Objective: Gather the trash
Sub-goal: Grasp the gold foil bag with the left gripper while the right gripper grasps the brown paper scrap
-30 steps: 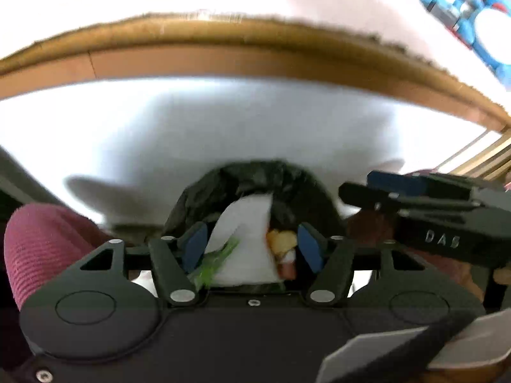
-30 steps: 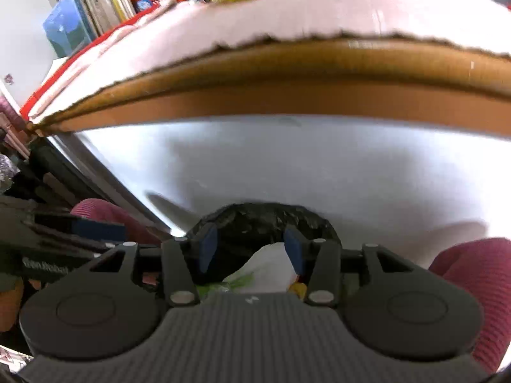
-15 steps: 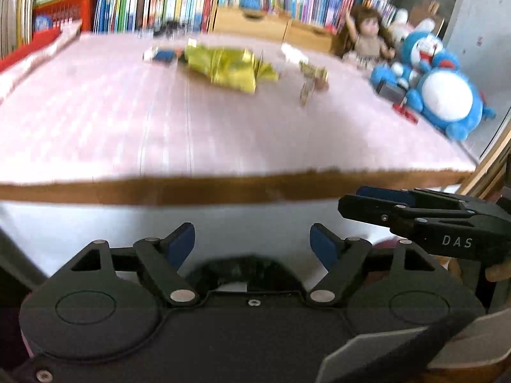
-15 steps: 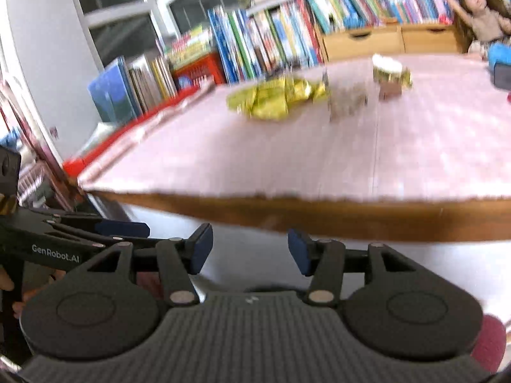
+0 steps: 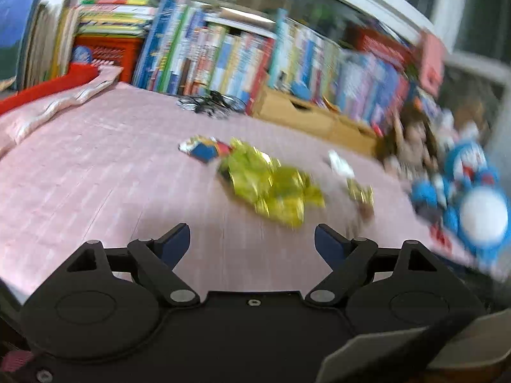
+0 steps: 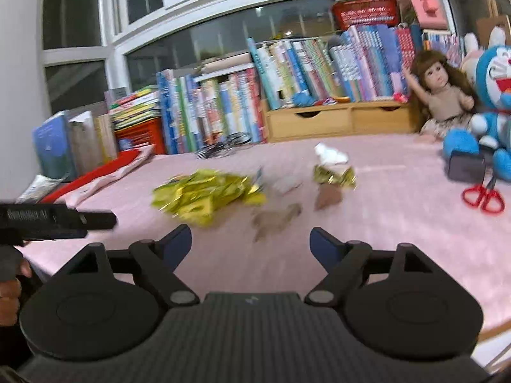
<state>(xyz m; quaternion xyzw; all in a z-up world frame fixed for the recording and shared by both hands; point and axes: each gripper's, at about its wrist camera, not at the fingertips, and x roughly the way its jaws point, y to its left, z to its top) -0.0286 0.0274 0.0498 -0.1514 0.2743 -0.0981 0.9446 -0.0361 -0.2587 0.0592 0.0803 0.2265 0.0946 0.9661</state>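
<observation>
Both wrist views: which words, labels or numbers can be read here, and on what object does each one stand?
None can be read for certain.
Side of the left tool: white lettering, too blurred.
Book spines: print too small and blurred.
Yellow wrapper: no legible print.

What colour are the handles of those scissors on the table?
Red. The scissors show clearly only in the right wrist view, near the blue plush toy.

Bench cover [image 6: 399, 223]: pale pink, faint stripes. Crumpled wrapper [image 6: 204, 196], centre frame: shiny yellow-green foil. Smaller foil scrap [image 6: 333, 175]: gold. Paper bits [image 6: 276, 220]: brown. Tissue wad [image 6: 330, 154]: white. Scissors [image 6: 482, 196], right edge: red handles. Plush toy [image 6: 491, 102]: blue and white. Both claws black, blue pads [image 6: 322, 242]. Crate [image 6: 140, 134], left: red.
</observation>
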